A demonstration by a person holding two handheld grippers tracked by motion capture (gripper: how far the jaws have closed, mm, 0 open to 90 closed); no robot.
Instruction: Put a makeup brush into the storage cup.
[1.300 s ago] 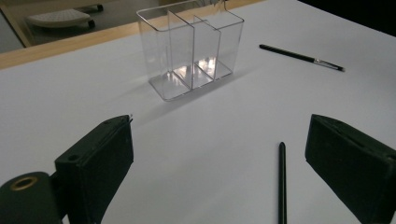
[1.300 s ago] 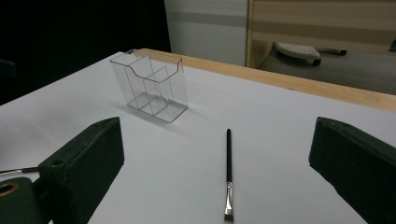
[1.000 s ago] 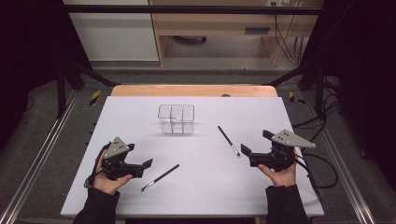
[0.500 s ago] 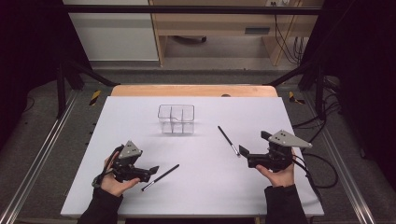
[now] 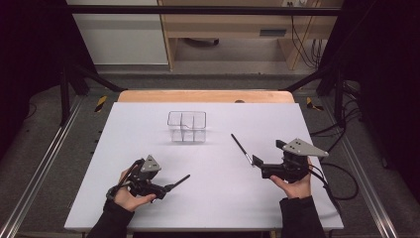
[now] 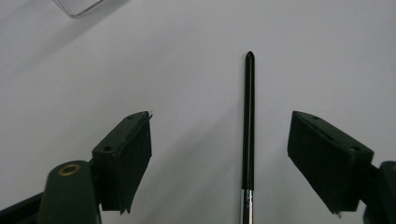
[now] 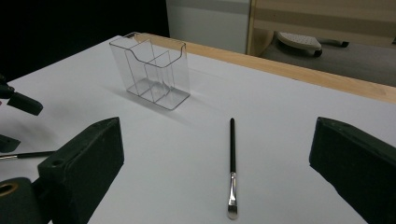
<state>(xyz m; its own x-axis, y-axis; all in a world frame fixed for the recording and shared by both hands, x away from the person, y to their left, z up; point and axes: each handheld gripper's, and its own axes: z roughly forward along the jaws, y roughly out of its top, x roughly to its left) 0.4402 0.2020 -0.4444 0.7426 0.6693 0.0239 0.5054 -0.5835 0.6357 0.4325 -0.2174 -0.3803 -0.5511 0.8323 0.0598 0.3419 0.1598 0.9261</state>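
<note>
Left gripper (image 5: 166,188) moved right onto near brush (image 6: 248,135), jaws narrowing, wide astride | right gripper (image 5: 257,166) wide, empty | centre handle before clamping.

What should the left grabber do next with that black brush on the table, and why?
Probably close the left gripper a little more, until its pads pinch the brush. Its jaws have just been closing, yet they are still open: the thin black handle lies flat on the white table between them, nearer the right-hand pad in the left gripper view, touching neither. Lifting before it is pinched would likely leave it behind.
</note>
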